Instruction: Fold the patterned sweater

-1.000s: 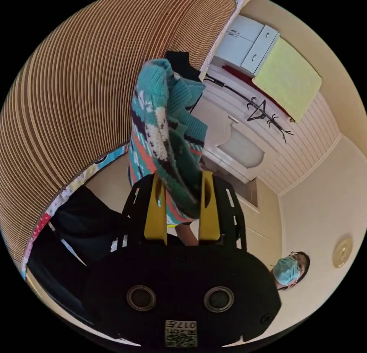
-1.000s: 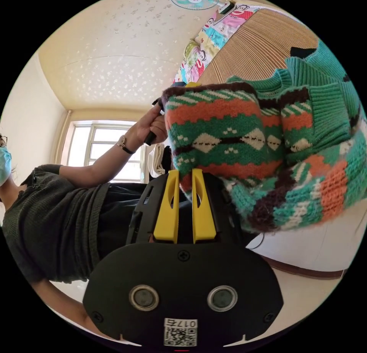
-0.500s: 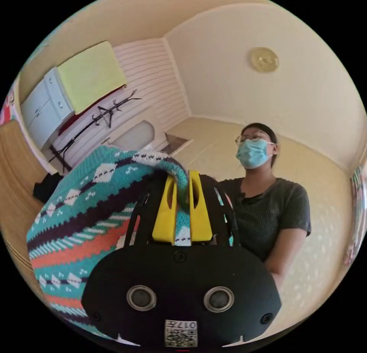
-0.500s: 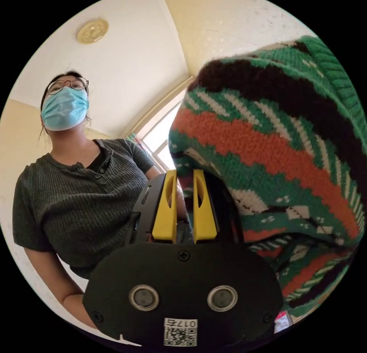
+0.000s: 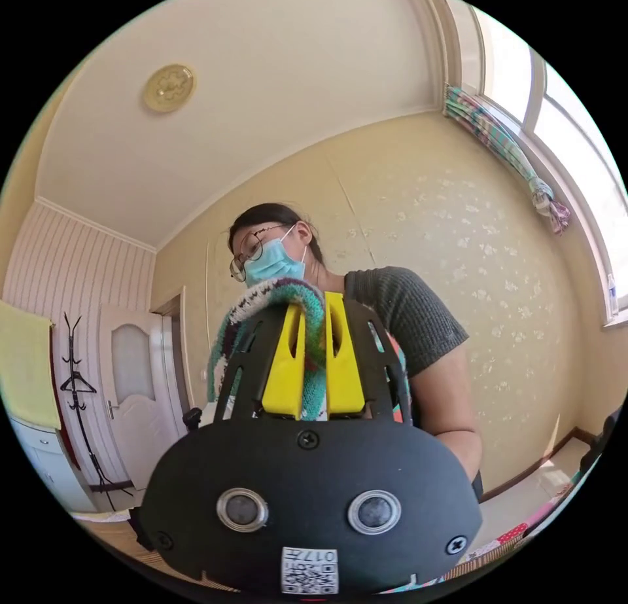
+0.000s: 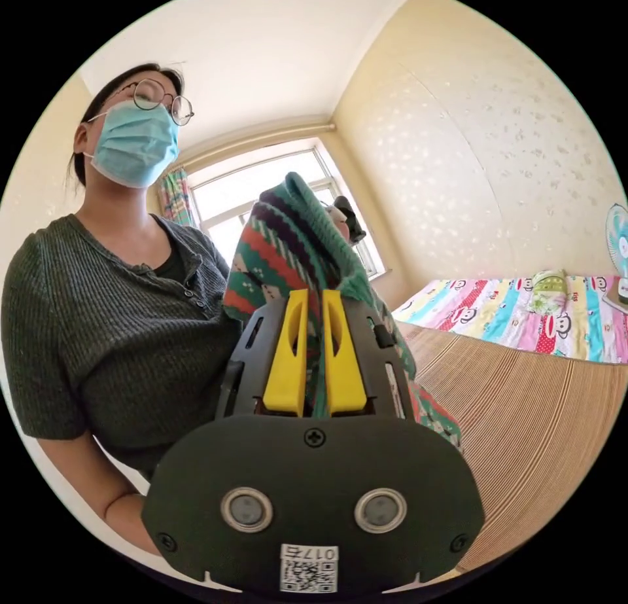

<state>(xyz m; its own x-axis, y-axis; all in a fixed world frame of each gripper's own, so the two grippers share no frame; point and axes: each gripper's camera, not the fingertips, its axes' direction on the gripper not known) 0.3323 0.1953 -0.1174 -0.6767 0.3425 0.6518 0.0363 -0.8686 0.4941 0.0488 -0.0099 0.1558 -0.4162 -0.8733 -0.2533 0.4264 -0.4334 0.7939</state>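
Gripping the patterned sweater (image 6: 275, 250), both the left gripper (image 5: 314, 309) and right gripper (image 6: 307, 303) held it aloft, clamped on knit. Next probably called for lowering it flat onto the striped mat (image 6: 543, 421).

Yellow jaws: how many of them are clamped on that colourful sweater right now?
4. Two belong to the left gripper, pressed either side of a fold of the patterned sweater. Two belong to the right gripper, squeezing another bunch of it. None looks hidden.

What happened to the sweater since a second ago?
The sweater was swung up off the striped mat and now hangs in front of the person. Both tongs, left and right, stayed shut on it throughout.
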